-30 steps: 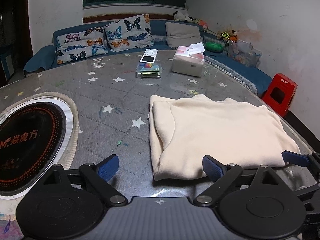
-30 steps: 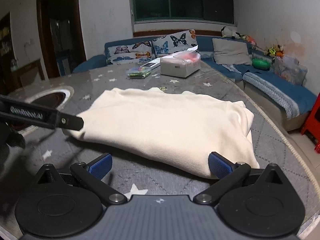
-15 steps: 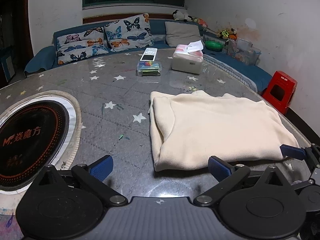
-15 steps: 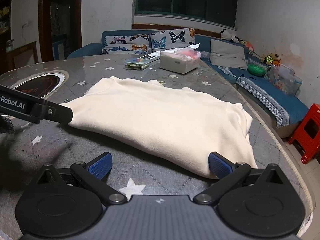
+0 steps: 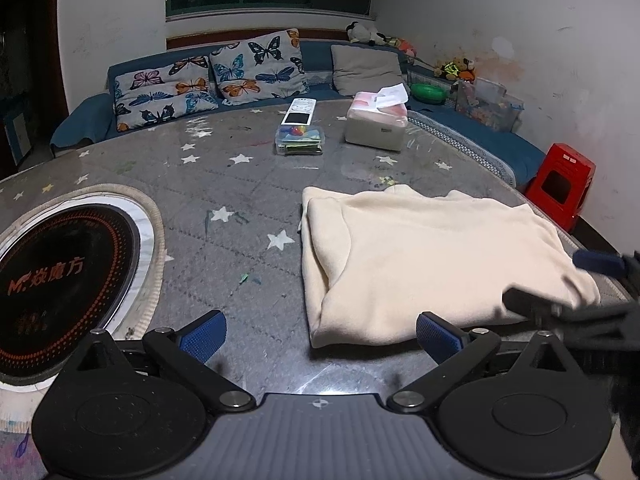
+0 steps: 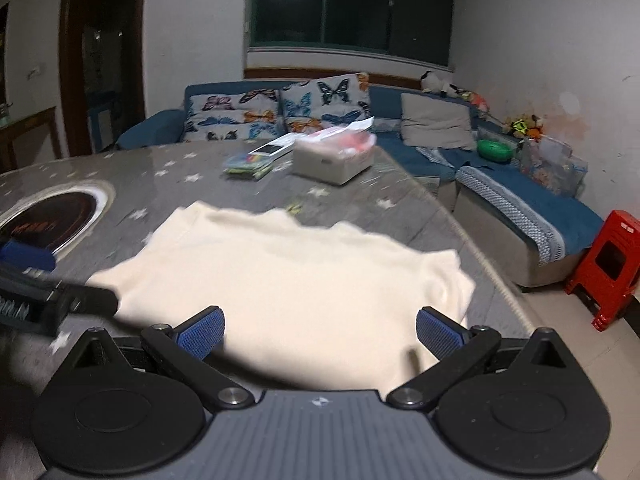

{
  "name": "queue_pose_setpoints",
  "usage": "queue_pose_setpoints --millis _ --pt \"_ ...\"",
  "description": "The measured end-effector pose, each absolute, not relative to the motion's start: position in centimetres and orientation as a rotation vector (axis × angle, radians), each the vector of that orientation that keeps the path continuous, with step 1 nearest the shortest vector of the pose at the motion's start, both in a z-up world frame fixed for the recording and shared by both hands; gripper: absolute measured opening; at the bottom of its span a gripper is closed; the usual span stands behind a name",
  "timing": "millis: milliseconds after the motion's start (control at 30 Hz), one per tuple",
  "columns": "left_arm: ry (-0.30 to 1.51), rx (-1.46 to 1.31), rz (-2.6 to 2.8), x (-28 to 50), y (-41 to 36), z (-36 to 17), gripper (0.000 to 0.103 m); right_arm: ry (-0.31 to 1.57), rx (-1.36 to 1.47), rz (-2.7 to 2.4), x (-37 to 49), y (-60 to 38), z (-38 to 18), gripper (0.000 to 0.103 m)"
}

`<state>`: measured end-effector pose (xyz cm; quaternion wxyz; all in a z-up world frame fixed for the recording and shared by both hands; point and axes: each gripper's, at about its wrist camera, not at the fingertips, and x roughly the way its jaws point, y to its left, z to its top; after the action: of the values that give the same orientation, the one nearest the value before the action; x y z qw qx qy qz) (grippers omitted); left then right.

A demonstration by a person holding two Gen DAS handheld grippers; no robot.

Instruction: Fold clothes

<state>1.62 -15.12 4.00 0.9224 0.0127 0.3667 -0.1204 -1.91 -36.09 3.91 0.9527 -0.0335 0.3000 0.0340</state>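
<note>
Lifting right gripper (image 6: 320, 330) over garment (image 5: 420, 256), jaws apart | left gripper (image 5: 320, 334) jaws opened wider, empty

The whole right wrist picture is smeared, so the edges of the cream garment (image 6: 288, 280) look soft and its folds cannot be read. The near part of the garment is hidden under the right tool (image 6: 318, 330). In the left wrist picture, the right tool (image 5: 560, 284) is blurred and cut by the right edge, and it covers the near right corner of the garment (image 5: 420, 264). The round black cooker plate (image 5: 60, 272) is cut by the left edge. The things in the small clear box (image 5: 299, 140) are too small to tell.
</note>
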Motion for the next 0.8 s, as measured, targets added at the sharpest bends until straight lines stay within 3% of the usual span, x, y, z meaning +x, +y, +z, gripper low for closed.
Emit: queue_pose_setpoints --millis 800 --pt "0.772 0.084 -0.252 5.8 -17.6 3.1 0.103 0.733 -0.048 -0.035 6.0 -39.3 2.3 0.103"
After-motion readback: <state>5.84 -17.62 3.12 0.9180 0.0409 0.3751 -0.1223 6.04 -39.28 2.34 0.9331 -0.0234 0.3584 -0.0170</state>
